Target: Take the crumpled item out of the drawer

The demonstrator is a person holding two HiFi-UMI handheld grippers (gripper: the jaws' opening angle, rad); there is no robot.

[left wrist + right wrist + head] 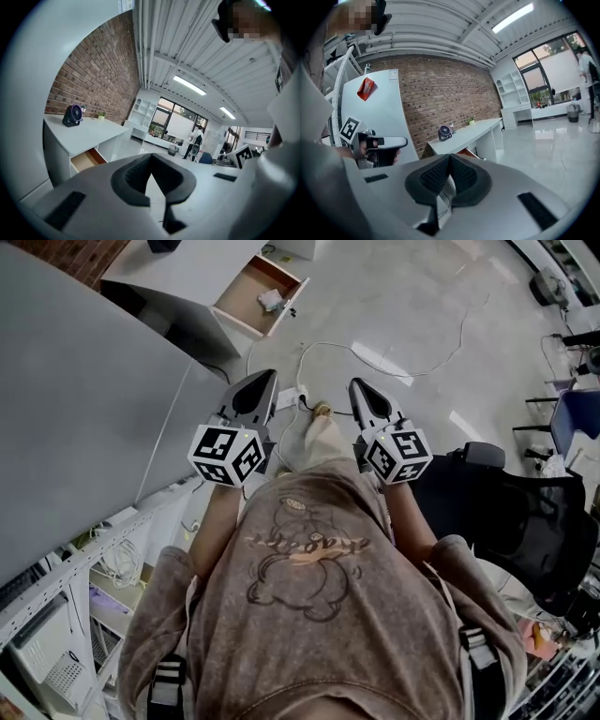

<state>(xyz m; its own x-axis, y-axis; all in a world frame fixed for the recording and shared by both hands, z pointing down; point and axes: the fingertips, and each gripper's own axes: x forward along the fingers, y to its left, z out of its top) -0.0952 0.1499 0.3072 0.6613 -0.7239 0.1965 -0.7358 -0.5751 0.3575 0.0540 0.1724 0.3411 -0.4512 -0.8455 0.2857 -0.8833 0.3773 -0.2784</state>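
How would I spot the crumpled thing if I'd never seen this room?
Find the white desk at the top of the head view. Its drawer hangs open, wood-coloured inside. The crumpled item is the small whitish wad lying in it, the only thing visible there.

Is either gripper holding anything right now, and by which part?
Nothing is held. The left gripper and the right gripper are both shut and empty; the crumpled item lies in the open drawer, far from both.
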